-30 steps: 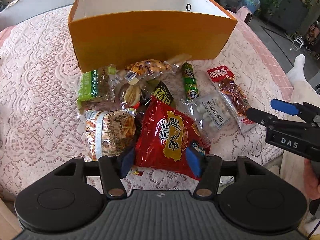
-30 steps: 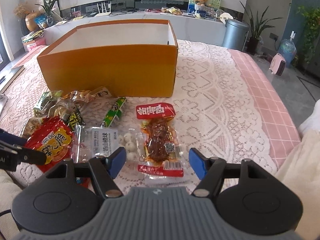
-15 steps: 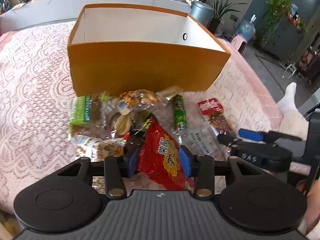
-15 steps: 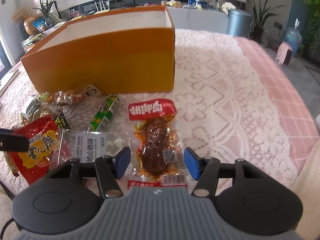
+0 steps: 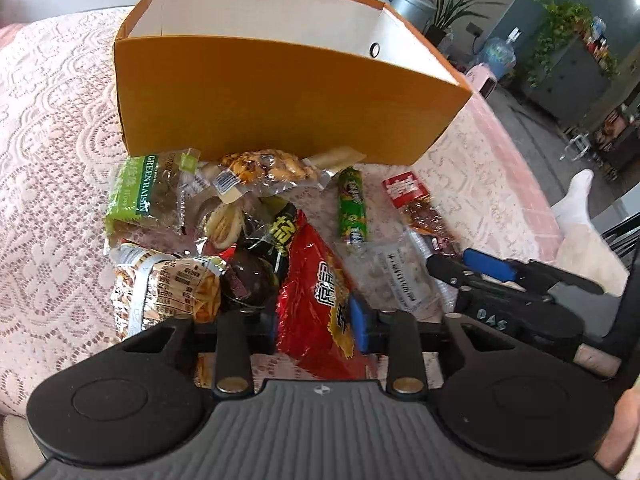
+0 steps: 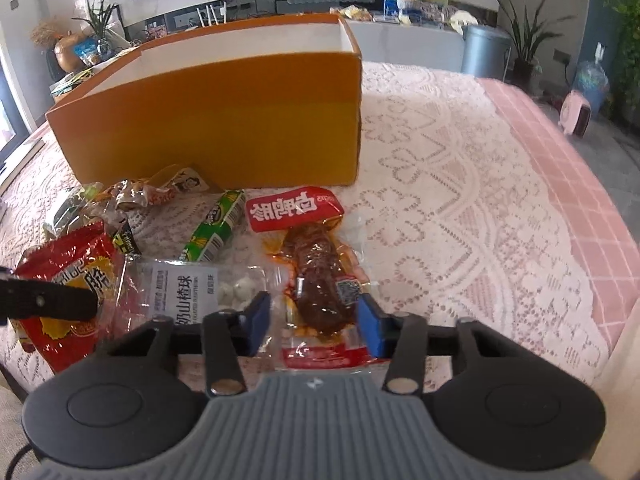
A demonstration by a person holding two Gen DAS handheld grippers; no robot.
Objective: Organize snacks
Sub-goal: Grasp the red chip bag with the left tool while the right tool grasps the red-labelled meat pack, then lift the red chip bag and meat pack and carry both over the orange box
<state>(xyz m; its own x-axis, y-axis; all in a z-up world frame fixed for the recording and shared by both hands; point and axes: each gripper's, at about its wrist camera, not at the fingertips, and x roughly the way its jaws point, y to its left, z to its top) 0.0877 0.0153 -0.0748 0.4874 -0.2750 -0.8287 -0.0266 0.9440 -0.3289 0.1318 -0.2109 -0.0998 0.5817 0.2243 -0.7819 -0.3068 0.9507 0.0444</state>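
The left gripper (image 5: 316, 320) has its two blue pads squeezed onto the red chip bag (image 5: 320, 292), so the bag is pinched between them. The bag sits at 6 o'clock in the left wrist view, low in the snack pile. The right gripper (image 6: 316, 322) is partly open, with one pad on each side of the clear meat snack pack (image 6: 320, 276). The pads sit close to the pack, but it is hard to tell if they touch it. The big orange box (image 6: 224, 128) stands at 12 o'clock, just behind the snacks. A green candy tube (image 6: 214, 232) lies at 10 o'clock from the meat pack. A pink lace cloth (image 6: 460, 208) covers the table.
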